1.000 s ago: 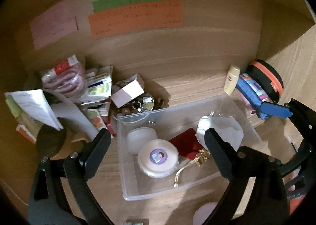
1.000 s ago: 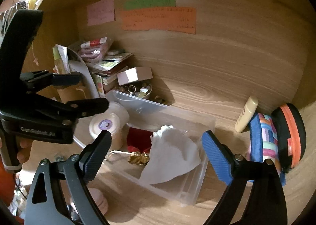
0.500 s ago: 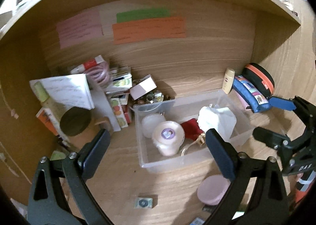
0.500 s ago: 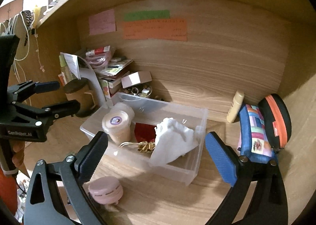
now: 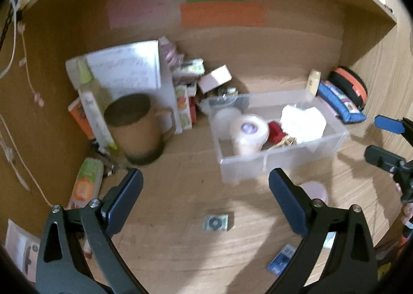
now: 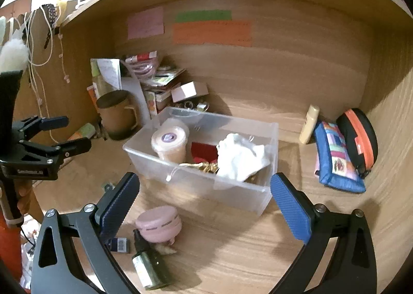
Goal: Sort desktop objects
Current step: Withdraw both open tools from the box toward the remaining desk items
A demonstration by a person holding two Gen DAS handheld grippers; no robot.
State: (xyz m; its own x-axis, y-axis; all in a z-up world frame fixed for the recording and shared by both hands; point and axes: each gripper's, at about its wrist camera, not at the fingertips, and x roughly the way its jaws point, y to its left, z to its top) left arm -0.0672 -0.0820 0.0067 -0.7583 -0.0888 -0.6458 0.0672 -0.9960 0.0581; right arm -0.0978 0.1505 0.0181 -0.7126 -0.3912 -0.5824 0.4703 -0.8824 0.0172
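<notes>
Where left view blurs — green bottle [image 6: 148, 269], right view only.

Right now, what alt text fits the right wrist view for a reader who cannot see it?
A clear plastic bin sits on a wooden desk, holding a lidded tub, white cloth and a gold ornament. The right gripper is open and empty before it, a pink round case and small dark bottle nearby.
</notes>
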